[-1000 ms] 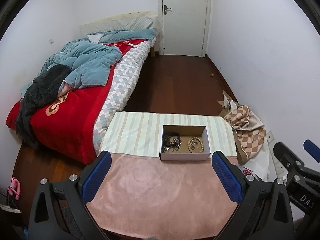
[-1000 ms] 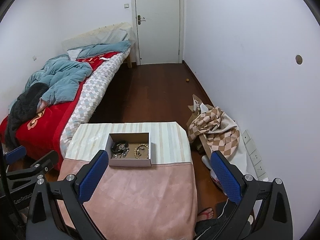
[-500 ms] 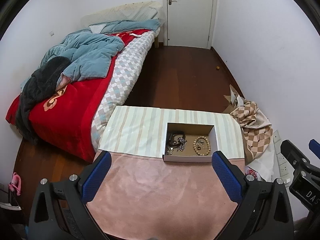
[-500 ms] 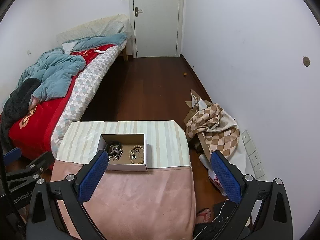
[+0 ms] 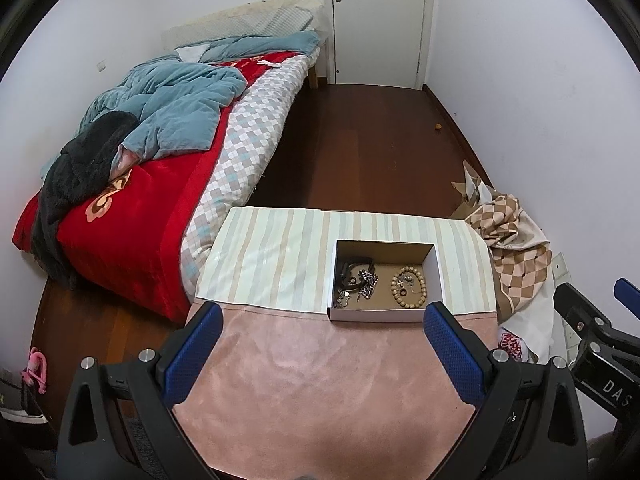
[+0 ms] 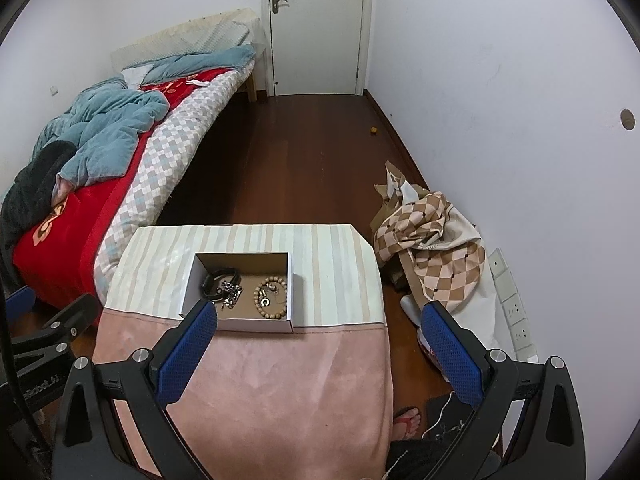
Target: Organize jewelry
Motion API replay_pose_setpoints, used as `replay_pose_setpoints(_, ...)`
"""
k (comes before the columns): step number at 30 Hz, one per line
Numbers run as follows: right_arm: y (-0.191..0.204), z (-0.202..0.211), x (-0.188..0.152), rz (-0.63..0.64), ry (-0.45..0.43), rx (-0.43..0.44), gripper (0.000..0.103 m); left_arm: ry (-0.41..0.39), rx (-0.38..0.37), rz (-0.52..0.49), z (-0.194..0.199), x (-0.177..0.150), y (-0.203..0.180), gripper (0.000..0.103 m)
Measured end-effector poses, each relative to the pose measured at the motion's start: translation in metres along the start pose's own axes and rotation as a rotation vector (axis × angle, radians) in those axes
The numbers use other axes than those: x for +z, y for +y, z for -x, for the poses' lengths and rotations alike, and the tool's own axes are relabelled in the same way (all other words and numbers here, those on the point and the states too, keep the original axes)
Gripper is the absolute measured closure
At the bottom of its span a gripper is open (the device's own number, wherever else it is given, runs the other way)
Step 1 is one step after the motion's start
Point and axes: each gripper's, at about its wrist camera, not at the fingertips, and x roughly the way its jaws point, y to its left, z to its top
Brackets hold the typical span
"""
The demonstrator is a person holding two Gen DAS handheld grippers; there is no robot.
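An open cardboard box (image 5: 439, 276) (image 6: 291, 296) sits on the table where the striped cloth (image 5: 272, 256) (image 6: 332, 272) meets the pink cloth (image 5: 320, 380) (image 6: 280, 392). Inside lie a wooden bead bracelet (image 5: 409, 286) (image 6: 271, 298), a black strap (image 5: 354, 269) (image 6: 219, 278) and a silver chain (image 5: 366, 282) (image 6: 230, 292). My left gripper (image 5: 322, 356) is open and empty above the pink cloth, short of the box. My right gripper (image 6: 318, 354) is open and empty, its left finger (image 6: 188, 352) over the box's near left corner.
A bed (image 5: 140, 168) (image 6: 100, 160) with red and blue bedding stands left of the table. Checkered fabric (image 5: 508, 240) (image 6: 432, 248) is piled on the floor at the right by the white wall. A closed door (image 5: 378, 20) is at the far end.
Both grippers have risen and tilted down toward the box, which now looks closer and lower in both views. Both stay open and empty.
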Motion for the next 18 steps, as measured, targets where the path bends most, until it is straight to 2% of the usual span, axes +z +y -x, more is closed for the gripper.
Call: replay_pose_setpoints(18,0.0012,-0.0004,0.0010,0.014,0.010,-0.003,0.000,-0.008,-0.002,-0.001,0.0009,-0.0025,0.0015,0.001)
